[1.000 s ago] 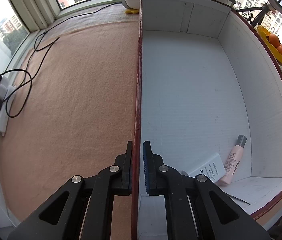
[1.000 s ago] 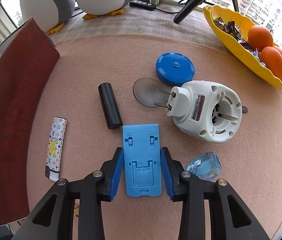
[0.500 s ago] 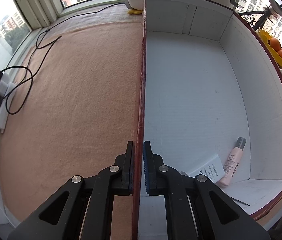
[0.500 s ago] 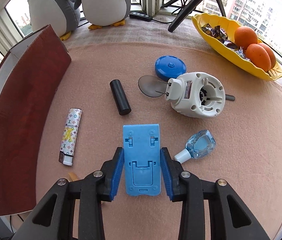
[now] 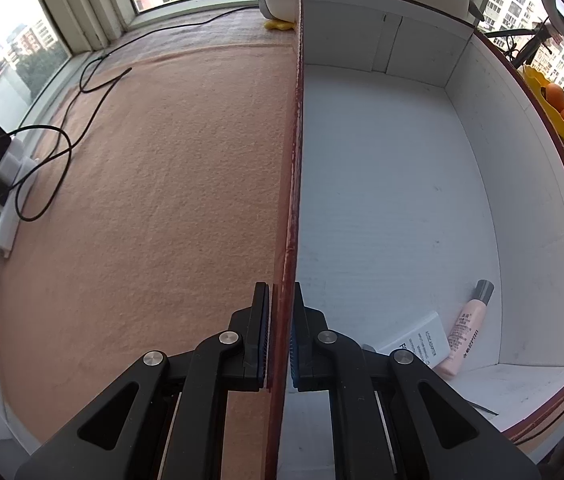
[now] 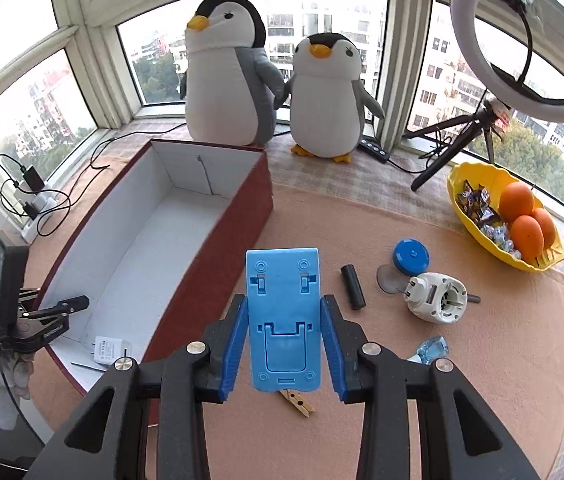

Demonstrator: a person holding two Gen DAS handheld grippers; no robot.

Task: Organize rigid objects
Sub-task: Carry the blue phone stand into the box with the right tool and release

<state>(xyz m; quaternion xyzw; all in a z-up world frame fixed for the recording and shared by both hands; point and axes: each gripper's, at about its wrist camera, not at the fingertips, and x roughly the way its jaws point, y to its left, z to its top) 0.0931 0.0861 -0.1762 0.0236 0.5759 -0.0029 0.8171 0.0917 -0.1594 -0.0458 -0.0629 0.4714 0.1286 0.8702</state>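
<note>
My right gripper is shut on a blue plastic phone stand and holds it well above the mat. The dark red box with a white inside lies to its left. My left gripper is shut on the box's left wall, one finger each side; it also shows in the right wrist view. In the box lie a pink tube and a white packet. On the mat lie a black cylinder, a blue round lid, a white plug device and a clear blue piece.
Two penguin plush toys stand behind the box. A yellow bowl with oranges sits at the right, a ring light on a tripod behind it. A wooden clothespin lies under the stand. A power strip with cables lies at the left.
My right gripper has lifted the blue stand high off the mat and tilted up, so the box, penguins and windows come into view. My left gripper keeps its hold on the box wall.
</note>
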